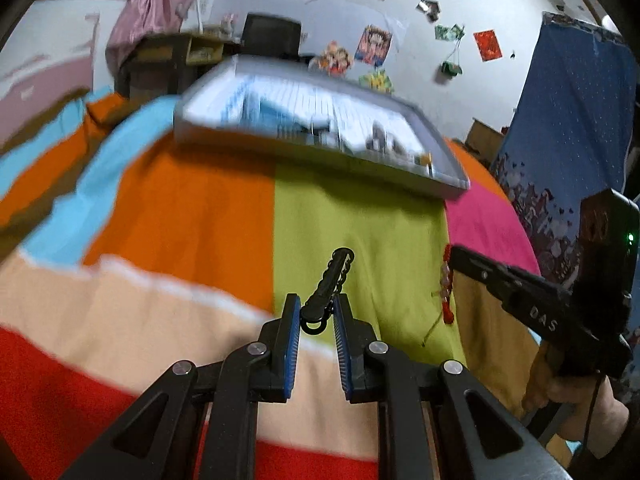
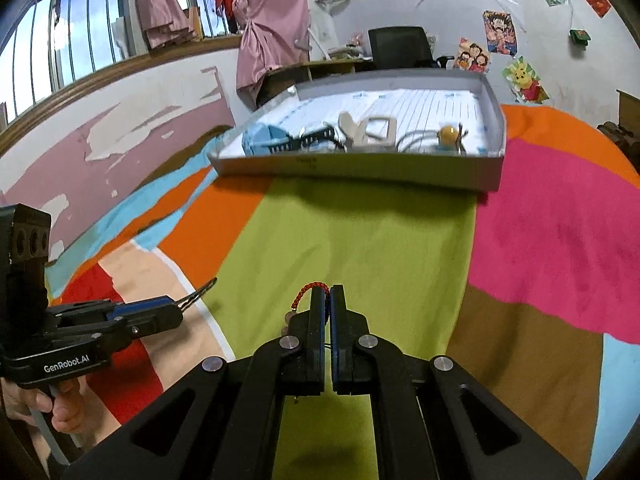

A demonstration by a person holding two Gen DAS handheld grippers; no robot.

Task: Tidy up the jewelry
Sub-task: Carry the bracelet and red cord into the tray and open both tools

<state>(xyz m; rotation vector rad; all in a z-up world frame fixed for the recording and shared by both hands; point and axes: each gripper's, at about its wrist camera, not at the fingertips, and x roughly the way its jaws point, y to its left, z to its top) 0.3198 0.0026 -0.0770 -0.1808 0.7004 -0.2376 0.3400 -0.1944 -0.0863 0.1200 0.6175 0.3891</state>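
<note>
My left gripper is shut on a black hair clip with a small chain, which sticks out forward above the striped bedspread. In the right wrist view the same gripper and the clip appear at the left. My right gripper is shut on a red braided bracelet, and pale beads hang at its left finger. From the left wrist view the right gripper comes in from the right with the bracelet dangling below it. Both are short of the grey box.
The shallow grey box lies on the bedspread ahead and holds a blue item, a black comb clip, a white clip and a yellow piece. A hand grips the left handle. A desk and chair stand behind.
</note>
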